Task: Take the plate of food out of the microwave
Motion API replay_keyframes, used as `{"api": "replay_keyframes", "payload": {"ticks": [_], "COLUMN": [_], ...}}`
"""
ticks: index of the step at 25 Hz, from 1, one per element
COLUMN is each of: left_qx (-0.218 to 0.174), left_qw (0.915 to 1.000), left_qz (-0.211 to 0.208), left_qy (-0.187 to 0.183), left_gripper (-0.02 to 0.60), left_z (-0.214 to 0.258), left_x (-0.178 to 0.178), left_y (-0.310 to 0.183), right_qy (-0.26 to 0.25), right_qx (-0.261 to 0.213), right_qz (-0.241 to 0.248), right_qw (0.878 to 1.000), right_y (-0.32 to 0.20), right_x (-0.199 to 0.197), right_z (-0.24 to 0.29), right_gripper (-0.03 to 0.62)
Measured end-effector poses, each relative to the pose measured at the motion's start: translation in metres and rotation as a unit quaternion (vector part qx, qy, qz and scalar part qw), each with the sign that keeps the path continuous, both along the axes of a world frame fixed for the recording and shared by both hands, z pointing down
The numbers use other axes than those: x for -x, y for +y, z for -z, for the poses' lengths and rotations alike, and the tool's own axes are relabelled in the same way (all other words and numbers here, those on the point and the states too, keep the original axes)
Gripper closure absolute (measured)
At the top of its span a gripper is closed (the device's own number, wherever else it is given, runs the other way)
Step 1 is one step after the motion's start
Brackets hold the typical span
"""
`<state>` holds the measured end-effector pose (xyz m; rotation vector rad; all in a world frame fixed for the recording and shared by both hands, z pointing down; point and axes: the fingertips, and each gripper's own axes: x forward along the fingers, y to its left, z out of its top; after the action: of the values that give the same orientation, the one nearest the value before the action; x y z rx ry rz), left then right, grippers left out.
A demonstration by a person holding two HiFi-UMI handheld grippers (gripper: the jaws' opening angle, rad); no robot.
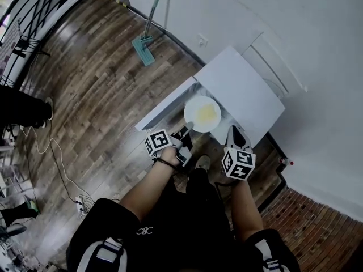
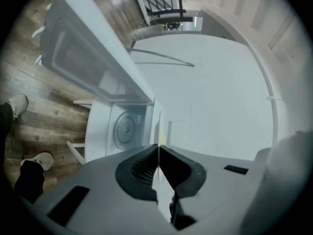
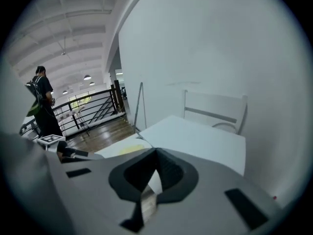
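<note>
A white plate (image 1: 202,114) with yellow food hangs just in front of the open white microwave (image 1: 244,89), over the gap by its door (image 1: 164,103). My left gripper (image 1: 186,130) is shut on the plate's near rim. In the left gripper view the plate (image 2: 159,126) shows edge-on as a thin line between the closed pads of the left gripper (image 2: 158,153), and the bare turntable (image 2: 125,128) sits inside the cavity. My right gripper (image 1: 235,134) hovers at the microwave's front right corner. Its jaws meet at the tips (image 3: 156,153) with nothing between them. The plate (image 3: 122,150) lies to its left.
The microwave door (image 2: 88,58) swings out to the left over wooden floor. A white chair (image 1: 266,67) stands behind the microwave by the wall. A mop (image 1: 144,44) leans on the wall. A cable and power strip (image 1: 82,200) lie on the floor; a person (image 3: 41,102) stands by a railing.
</note>
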<state>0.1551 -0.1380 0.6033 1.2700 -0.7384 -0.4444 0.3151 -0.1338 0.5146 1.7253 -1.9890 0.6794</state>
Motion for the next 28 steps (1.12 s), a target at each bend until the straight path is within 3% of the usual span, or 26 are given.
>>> {"api": "replay_keyframes", "payload": {"ticks": [3,6,10,15,21,28], "left_qx": [-0.034,-0.057,-0.061,-0.070,-0.101,-0.090], "left_qw": [0.9991,0.9982,0.9980,0.9974,0.9940,0.9934], "left_qz": [-0.023,-0.013,0.010,-0.014,-0.035,-0.063], "left_qy": [-0.008,0.013,0.017,0.002,0.022,0.035], "left_gripper": [0.569,0.569,0.569,0.569,0.569,0.569], "left_z": [0.054,0.107,0.159,0.211,0.249,0.252], "left_x": [-0.001,-0.004,-0.007,-0.017,-0.039,-0.054], "left_y": [-0.013,-0.027,-0.045,-0.058,-0.062,-0.058], "right_qy": [0.002,0.009,0.001,-0.012,-0.008,-0.008], "right_qx": [-0.043,-0.076,-0.120,-0.160,-0.179,-0.176], "right_qz": [-0.020,-0.038,-0.065,-0.089,-0.102,-0.107], "right_qw": [0.999,0.996,0.991,0.983,0.979,0.978], "right_y": [-0.010,-0.014,-0.017,-0.023,-0.023,-0.020], "right_x": [-0.001,-0.010,-0.022,-0.031,-0.042,-0.046], "right_z": [0.037,0.073,0.126,0.174,0.192,0.193], "right_gripper": [0.582,0.582,0.582,0.582,0.582,0.582]}}
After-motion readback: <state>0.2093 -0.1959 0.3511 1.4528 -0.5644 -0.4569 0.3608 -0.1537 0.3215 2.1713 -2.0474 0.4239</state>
